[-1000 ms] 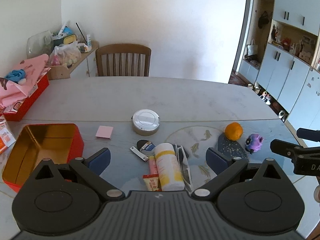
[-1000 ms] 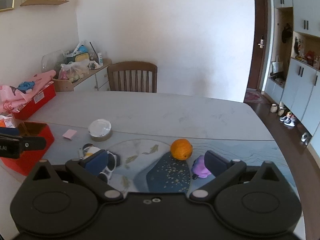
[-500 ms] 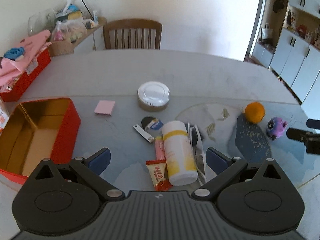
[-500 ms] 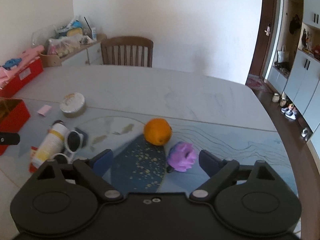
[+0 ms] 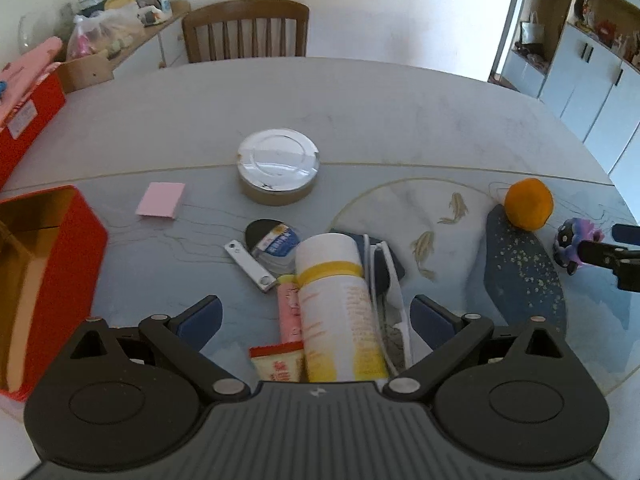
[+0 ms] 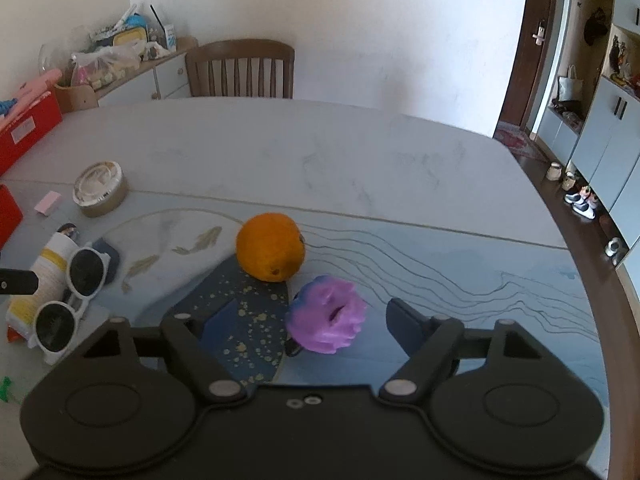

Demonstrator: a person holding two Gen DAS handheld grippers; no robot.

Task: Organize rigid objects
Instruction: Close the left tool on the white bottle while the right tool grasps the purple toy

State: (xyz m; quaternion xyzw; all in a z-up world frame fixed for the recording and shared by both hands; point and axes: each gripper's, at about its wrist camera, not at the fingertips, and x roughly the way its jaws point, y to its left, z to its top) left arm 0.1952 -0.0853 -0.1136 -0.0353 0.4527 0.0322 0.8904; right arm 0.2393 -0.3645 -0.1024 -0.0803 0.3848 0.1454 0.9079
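From the left wrist view, the left gripper (image 5: 316, 320) hangs low over the clutter with its 2 fingers spread wide and nothing held. The white and yellow bottle (image 5: 340, 304) lies on its side between them, its base toward the camera, flanked by a pink packet (image 5: 289, 308) and white sunglasses (image 5: 390, 292). The open red tin (image 5: 56, 264) sits to the left. I judge this the approach step of a first pick; the next move calls for lowering around the bottle without catching the sunglasses or packet, then closing.

From the right wrist view, the right gripper (image 6: 308, 320) is also spread wide and empty. The purple toy (image 6: 326, 314) sits between its fingers, nearer the left one, apparently untouched. The orange (image 6: 270, 252) rests just beyond it, so closing needs care.
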